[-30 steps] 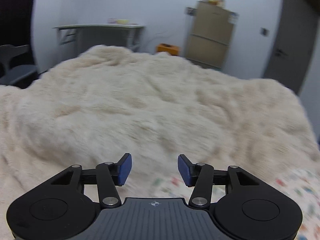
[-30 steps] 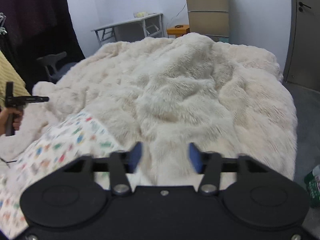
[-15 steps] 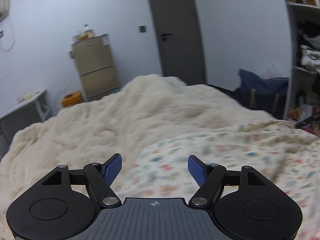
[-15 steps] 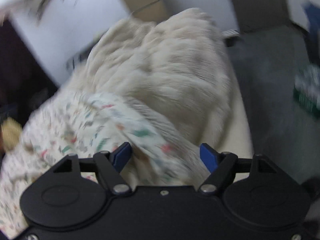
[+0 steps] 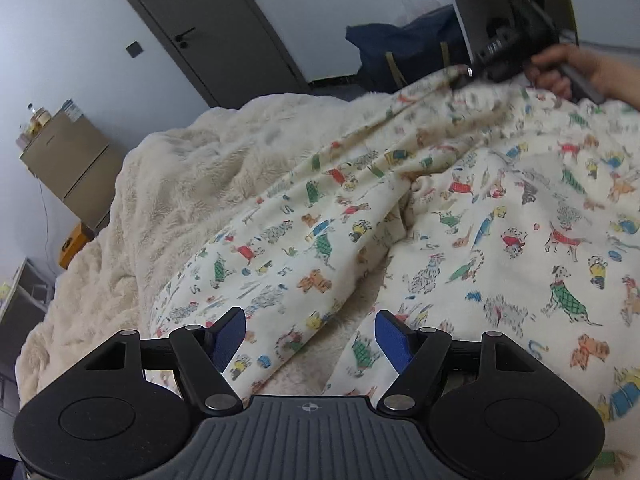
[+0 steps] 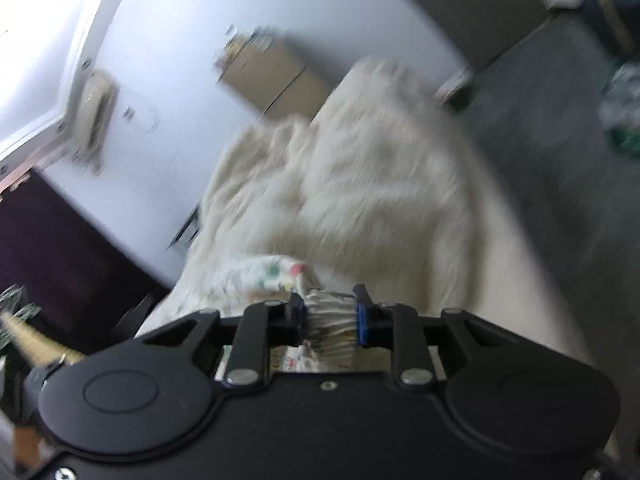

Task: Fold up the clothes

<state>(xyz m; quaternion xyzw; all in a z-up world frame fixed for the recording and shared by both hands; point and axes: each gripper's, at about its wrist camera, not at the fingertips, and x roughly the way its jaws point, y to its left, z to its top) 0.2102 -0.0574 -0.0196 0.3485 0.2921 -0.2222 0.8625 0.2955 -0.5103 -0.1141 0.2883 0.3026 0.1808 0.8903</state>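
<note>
Right wrist: right gripper (image 6: 329, 318) clamps bunched printed garment (image 6: 328, 312); left gripper (image 5: 307, 336) spread above it

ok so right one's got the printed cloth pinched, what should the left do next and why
Probably ease the left gripper forward and close on the printed garment edge between its open pads. The right gripper is already clamped on a bunched edge, so a second grip would let the cloth be spread on the fluffy blanket.

Left claw (image 5: 308, 338) and right claw (image 6: 329, 315): matte black linkage bodies, silver pivot screws, blue ribbed finger pads (image 5: 390, 340); ribbed grey plate on the left.
</note>
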